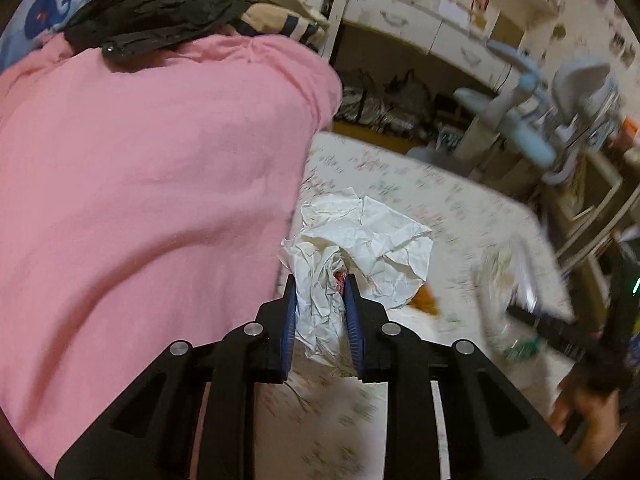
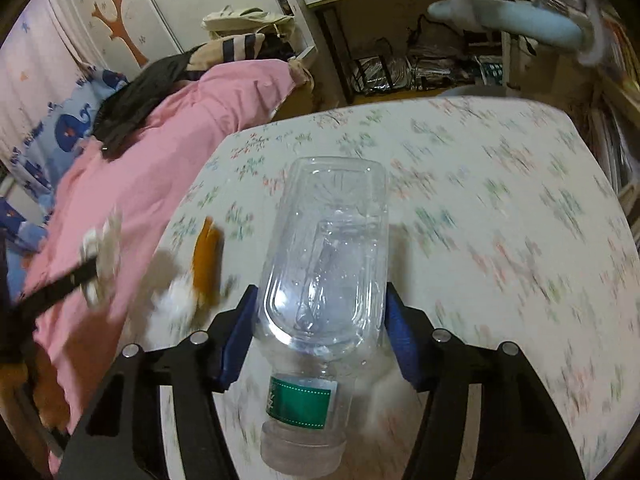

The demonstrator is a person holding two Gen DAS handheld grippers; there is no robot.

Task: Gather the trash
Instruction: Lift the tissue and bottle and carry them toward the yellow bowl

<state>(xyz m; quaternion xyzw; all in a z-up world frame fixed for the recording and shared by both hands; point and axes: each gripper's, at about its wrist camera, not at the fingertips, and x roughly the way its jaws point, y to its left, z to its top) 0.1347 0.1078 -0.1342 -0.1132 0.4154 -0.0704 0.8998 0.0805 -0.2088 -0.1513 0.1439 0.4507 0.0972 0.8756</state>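
Left wrist view has the left gripper (image 1: 320, 300) nearest, its blue pads pinched tight on a crumpled paper wad (image 1: 352, 248), which bulges beyond the fingertips above the floral tablecloth (image 1: 460, 208); a grip low on the wad probably keeps the loose sheet from slipping free. Beside it lies an orange scrap (image 1: 426, 302), seemingly trash not yet gathered. In the right wrist view the right gripper (image 2: 320, 312) clamps an empty clear plastic bottle (image 2: 324, 240) across its body, cap end toward the camera, base pointing away, apparently so it cannot roll. Farther left sits a pink blanket (image 2: 168, 152) with a black garment (image 2: 140, 92) on top.
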